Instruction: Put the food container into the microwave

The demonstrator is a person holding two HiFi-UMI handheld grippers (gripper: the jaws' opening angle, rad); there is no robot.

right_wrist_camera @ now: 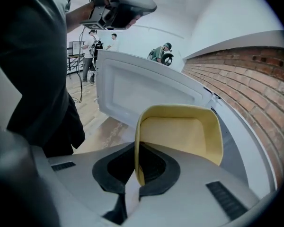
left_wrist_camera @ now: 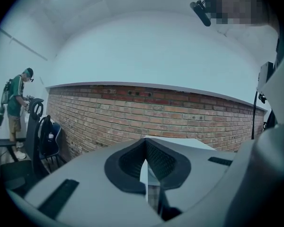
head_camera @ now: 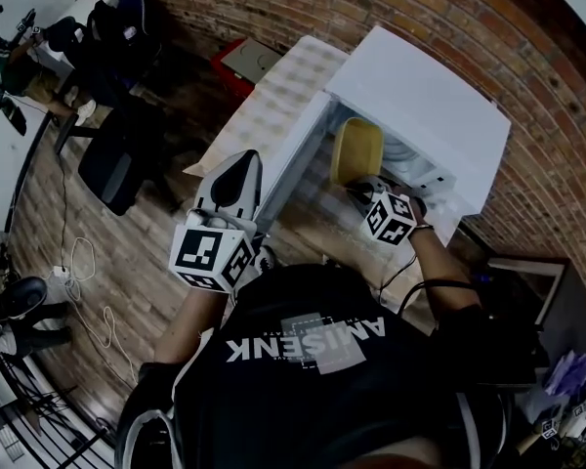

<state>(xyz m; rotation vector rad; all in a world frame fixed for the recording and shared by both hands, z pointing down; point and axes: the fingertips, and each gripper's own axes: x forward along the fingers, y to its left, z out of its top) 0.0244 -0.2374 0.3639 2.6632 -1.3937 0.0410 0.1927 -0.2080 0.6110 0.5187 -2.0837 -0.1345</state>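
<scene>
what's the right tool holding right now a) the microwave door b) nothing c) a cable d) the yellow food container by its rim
d: the right gripper view shows the right tool clamped on the rim of the yellow food container, held up in front of the open microwave.
</scene>
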